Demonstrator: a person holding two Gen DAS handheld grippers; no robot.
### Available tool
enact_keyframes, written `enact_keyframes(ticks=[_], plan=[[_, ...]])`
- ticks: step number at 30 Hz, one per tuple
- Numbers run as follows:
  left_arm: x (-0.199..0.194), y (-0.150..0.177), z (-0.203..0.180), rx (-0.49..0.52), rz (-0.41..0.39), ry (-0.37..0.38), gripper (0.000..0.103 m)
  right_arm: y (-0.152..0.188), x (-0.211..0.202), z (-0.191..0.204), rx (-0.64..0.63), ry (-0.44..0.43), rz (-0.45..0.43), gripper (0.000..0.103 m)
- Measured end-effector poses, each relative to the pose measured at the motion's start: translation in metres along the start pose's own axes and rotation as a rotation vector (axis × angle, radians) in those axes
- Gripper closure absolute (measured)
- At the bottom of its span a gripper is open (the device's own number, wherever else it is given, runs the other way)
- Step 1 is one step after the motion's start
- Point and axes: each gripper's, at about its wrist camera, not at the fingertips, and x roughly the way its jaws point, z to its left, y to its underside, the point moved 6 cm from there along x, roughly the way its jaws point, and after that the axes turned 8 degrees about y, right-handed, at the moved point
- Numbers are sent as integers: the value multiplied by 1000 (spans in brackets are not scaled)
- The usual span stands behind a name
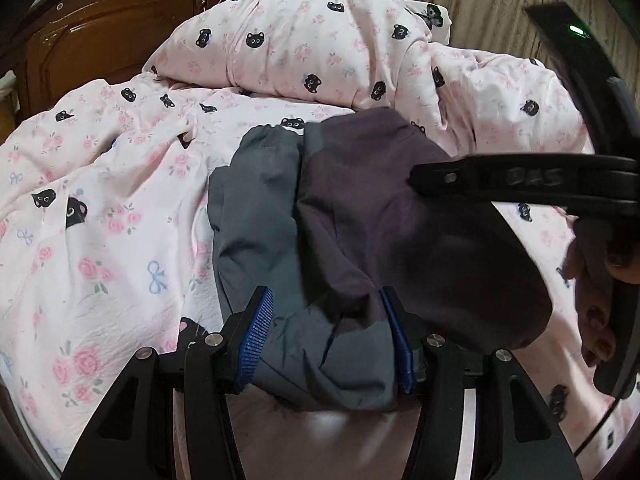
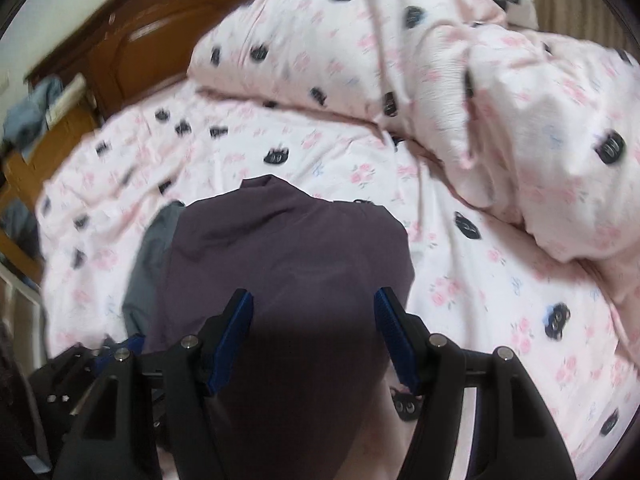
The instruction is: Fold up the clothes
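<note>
Left wrist view. The left gripper [image 1: 326, 336] points down at a bed covered by a pink sheet [image 1: 100, 248] printed with roses, bows and black cat faces. A folded garment [image 1: 360, 216] lies on the sheet near the middle of the frame: a grey part on the left, a dull purple part on the right and on top. The near grey end of the garment sits between the two blue pads [image 1: 256, 336]. The jaws stand about half open; the left pad shows a gap from the cloth, the right pad lies along the cloth edge, and I cannot tell if it presses. No firm grip is visible. A bunched duvet [image 1: 320, 40] in the same print lies at the far side, against a dark wooden headboard [image 1: 100, 28]. The right gripper [image 1: 520, 184] reaches in from the right, over the purple part, with fingers of a hand [image 1: 592, 280] behind it.

Right wrist view (motion blur). The right gripper [image 2: 316, 340] hangs over the purple part of the garment [image 2: 288, 264], which fills the space between and beyond its blue pads [image 2: 236, 340]. The jaws stand wide, with the cloth apparently below them, not pinched. A grey strip shows at the garment's left edge. The sheet [image 2: 480, 300] surrounds it; the duvet [image 2: 400, 60] lies far and right, the headboard [image 2: 132, 40] far left. Part of the left gripper [image 2: 80, 364] shows at the near left.
</note>
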Motion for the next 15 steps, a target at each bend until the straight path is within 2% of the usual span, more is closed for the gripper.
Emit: enact_keyframes(ticks=[2, 5, 10, 12, 15], plan=[[2, 1, 1, 3, 1, -6, 53, 1, 9, 7, -39, 41, 9, 33], [5, 2, 4, -13, -5, 10, 52, 3, 13, 7, -41, 45, 13, 32], [-3, 0, 0, -5, -29, 17, 52, 6, -16, 9, -54, 12, -22, 29], [-12, -3, -4, -4, -39, 17, 52, 11, -35, 10, -66, 12, -57, 16], [-36, -8, -11, -14, -77, 20, 52, 21, -65, 10, -80, 13, -117, 11]])
